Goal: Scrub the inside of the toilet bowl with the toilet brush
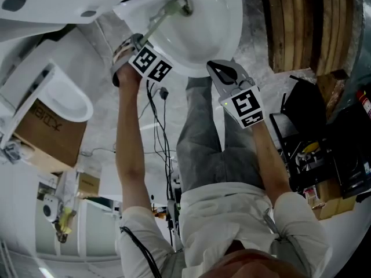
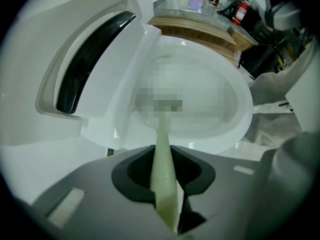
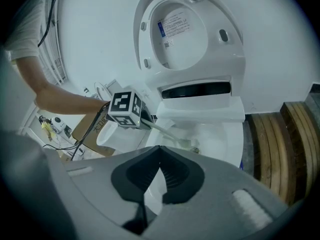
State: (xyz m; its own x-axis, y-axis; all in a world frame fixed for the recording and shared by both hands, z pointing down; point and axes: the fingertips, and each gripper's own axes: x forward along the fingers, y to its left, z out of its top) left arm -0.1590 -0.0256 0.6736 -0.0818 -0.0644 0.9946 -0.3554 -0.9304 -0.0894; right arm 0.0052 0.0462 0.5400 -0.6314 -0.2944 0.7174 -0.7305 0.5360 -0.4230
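Observation:
The white toilet bowl (image 1: 223, 36) lies at the top of the head view with its lid (image 3: 187, 26) raised. A pale green toilet brush handle (image 1: 155, 22) runs from my left gripper (image 1: 139, 40) down into the bowl, its head (image 1: 181, 6) against the inner wall. In the left gripper view the jaws are shut on the handle (image 2: 163, 156), which points into the bowl (image 2: 242, 91); a mosaic patch hides the brush head. My right gripper (image 1: 223, 69) hovers at the bowl's near rim, shut with nothing in it (image 3: 160, 151), looking at the bowl (image 3: 225, 134) and the brush (image 3: 172, 135).
A wooden pallet (image 1: 313, 22) stands to the right of the toilet. Black equipment (image 1: 313, 132) sits further right. On the left are a second white toilet (image 1: 66, 97) and a cardboard box (image 1: 49, 135). Cables (image 1: 156, 114) hang beside the person's leg.

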